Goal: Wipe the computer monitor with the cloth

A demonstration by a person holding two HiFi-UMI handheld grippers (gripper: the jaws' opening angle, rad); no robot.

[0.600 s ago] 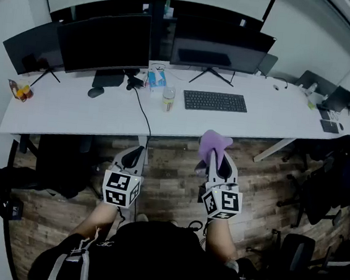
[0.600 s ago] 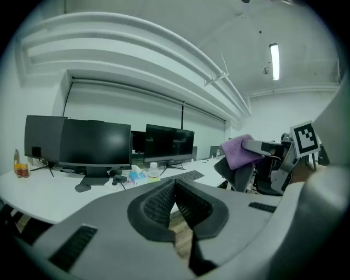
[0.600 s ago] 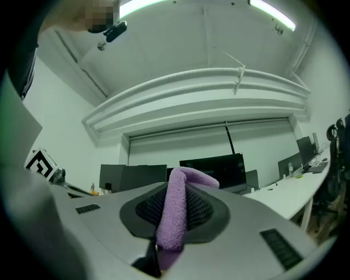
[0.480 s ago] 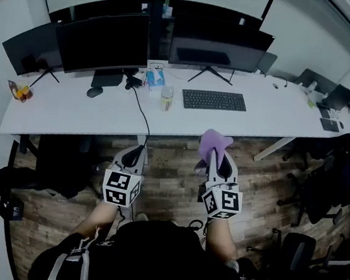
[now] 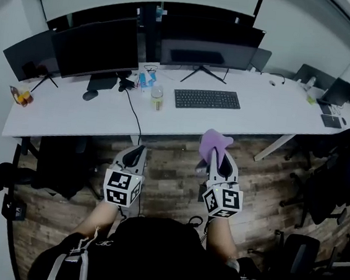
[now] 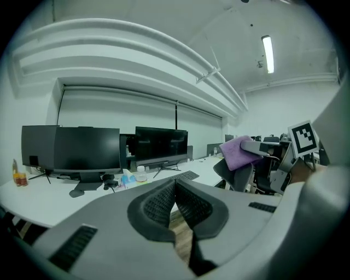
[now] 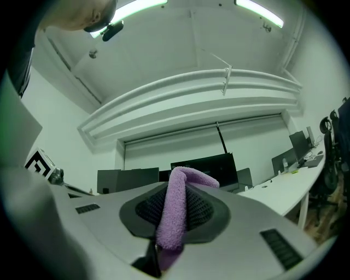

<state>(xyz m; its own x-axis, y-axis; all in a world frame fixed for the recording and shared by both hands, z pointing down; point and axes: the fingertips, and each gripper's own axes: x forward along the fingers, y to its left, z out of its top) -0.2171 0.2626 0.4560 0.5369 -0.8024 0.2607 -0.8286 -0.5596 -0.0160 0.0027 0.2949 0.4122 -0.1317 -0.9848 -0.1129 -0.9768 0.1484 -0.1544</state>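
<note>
no words, brands or numbers can be read anywhere; only square black-and-white marker patterns show on the gripper cubes.

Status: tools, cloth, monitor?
Left tool shut, empty. Right tool shut on purple cloth. Both short of the desk, monitor not yet touched. Keyboard lies before it.

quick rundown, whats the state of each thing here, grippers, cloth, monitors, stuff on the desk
left gripper: shut, empty
right gripper: shut on the purple cloth
purple cloth: pinched between the jaws, top flopped over
far-left monitor: screen dark
middle monitor: screen dark
right monitor: screen dark
keyboard: flat on the desk
small container: upright on the desk
</note>
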